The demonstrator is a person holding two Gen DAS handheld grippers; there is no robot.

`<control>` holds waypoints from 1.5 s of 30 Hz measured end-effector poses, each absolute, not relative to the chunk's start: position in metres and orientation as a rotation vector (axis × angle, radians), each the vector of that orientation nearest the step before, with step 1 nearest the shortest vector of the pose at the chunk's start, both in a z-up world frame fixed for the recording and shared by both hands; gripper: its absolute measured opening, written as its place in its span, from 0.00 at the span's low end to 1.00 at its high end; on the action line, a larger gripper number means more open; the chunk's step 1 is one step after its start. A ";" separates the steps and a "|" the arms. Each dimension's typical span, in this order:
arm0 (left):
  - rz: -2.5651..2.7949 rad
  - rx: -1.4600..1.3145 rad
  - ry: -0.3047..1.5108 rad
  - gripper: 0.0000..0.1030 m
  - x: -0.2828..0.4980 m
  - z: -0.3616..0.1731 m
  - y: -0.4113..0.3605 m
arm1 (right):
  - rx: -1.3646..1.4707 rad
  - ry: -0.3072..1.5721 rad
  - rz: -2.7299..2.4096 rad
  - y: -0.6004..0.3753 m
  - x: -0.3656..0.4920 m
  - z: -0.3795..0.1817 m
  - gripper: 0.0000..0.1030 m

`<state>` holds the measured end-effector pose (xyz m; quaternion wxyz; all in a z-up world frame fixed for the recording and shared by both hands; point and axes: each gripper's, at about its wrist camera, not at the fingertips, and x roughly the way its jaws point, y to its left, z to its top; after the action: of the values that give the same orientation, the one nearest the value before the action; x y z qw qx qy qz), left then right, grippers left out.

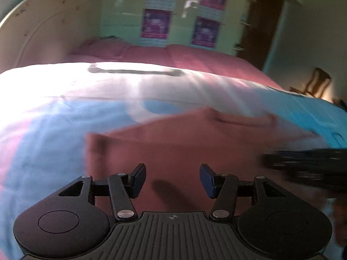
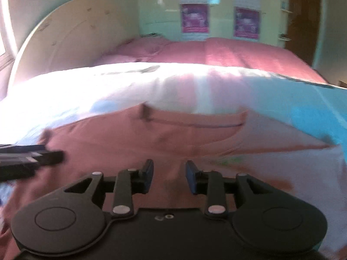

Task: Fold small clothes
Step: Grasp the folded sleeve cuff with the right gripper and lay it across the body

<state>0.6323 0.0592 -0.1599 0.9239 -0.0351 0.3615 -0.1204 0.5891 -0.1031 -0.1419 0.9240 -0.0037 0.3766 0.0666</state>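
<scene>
Lying flat on a pale blue-and-white sheet over the maroon bed, the pink garment sits beneath both empty, parted grippers, left and right; posters hang on the green wall.

Wall posters too blurred, no readable text

Pinkish-brown garment (blurred) seemingly spread flat.
</scene>
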 end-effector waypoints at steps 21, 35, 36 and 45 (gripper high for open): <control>-0.142 0.036 0.737 0.53 0.537 -0.165 0.089 | 0.033 0.792 -0.011 -0.198 0.488 -0.130 0.32; -0.049 0.038 0.765 0.56 0.538 -0.172 0.067 | 0.022 0.841 0.033 -0.223 0.495 -0.145 0.31; -0.039 0.043 0.770 0.56 0.539 -0.172 0.065 | 0.011 0.838 0.042 -0.224 0.495 -0.144 0.31; 0.049 0.058 0.768 0.60 0.540 -0.174 0.049 | 0.000 0.813 0.112 -0.234 0.493 -0.147 0.32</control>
<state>0.5402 0.0487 -0.1739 0.9264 0.0284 0.3746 0.0240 0.4925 -0.2341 -0.1473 0.9171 0.0001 0.3950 0.0545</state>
